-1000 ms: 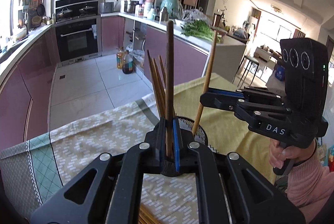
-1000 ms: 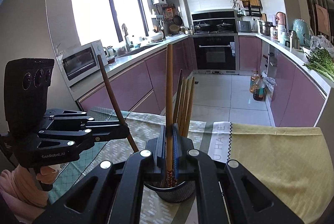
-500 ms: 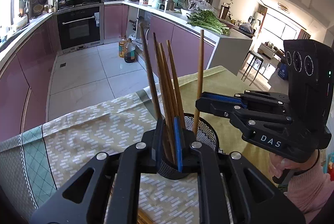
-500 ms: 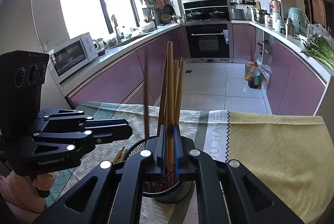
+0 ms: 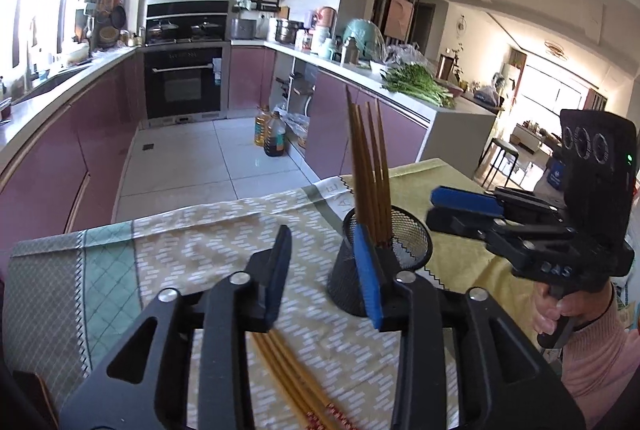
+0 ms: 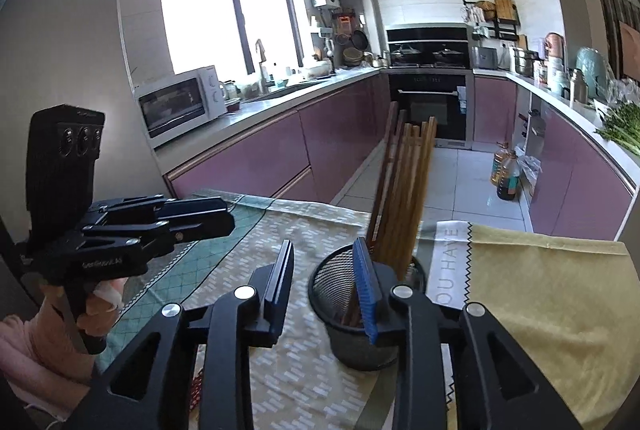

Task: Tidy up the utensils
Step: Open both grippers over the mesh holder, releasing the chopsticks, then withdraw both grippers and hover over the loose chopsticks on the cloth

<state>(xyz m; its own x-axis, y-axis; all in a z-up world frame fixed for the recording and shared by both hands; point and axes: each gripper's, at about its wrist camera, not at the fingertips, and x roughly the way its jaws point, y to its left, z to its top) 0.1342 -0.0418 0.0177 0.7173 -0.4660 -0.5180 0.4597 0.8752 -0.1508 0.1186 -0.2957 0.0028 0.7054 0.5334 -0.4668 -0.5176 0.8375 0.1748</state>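
A black mesh cup stands on the table and holds several wooden chopsticks upright. It also shows in the right wrist view with the chopsticks leaning in it. My left gripper is open and empty just in front of the cup. My right gripper is open and empty, its right finger beside the cup's rim. More chopsticks lie flat on the cloth under my left gripper.
A patterned tablecloth with a yellow part covers the table. The right gripper shows at the right of the left wrist view. The left gripper shows at the left of the right wrist view. Kitchen counters lie beyond.
Both grippers were shut on a chopstick over the cup; both have opened and let go. The chopsticks now stand in the cup, and both grippers have drawn back a little.
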